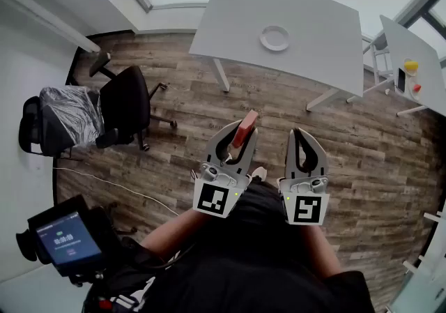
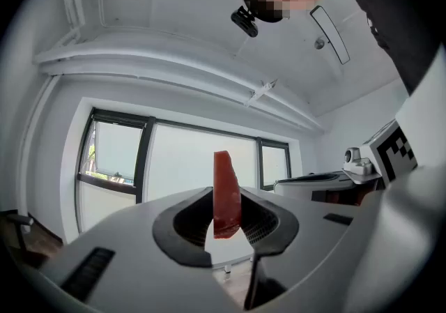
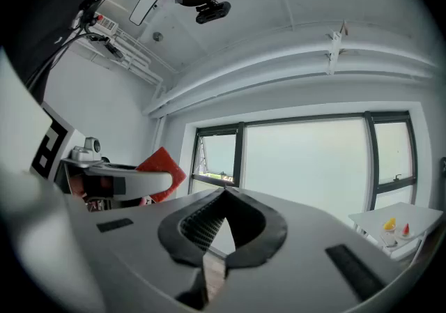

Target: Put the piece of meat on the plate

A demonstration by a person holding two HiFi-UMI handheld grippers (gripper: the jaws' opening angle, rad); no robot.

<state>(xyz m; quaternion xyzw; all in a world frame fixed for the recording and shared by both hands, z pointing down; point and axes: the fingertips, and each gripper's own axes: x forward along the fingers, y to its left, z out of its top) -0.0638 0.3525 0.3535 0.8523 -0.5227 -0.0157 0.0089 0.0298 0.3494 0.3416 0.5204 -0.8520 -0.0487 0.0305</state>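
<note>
A red slab of meat (image 1: 244, 128) stands upright between the jaws of my left gripper (image 1: 237, 139), which is shut on it; in the left gripper view the meat (image 2: 226, 194) rises above the pads. My right gripper (image 1: 306, 140) is held beside it, level, its tips together and nothing between them (image 3: 224, 196). From the right gripper view the meat (image 3: 162, 172) shows past the left gripper's jaw. The white plate (image 1: 274, 37) lies on the grey table (image 1: 230, 33) well ahead of both grippers, across a stretch of wooden floor.
A black office chair (image 1: 125, 104) and a plastic-wrapped chair (image 1: 59, 120) stand on the left. A second table (image 1: 411, 67) at the right carries small yellow and red items (image 1: 411, 66). A handheld device with a screen (image 1: 66, 238) sits at lower left. Windows fill the wall ahead.
</note>
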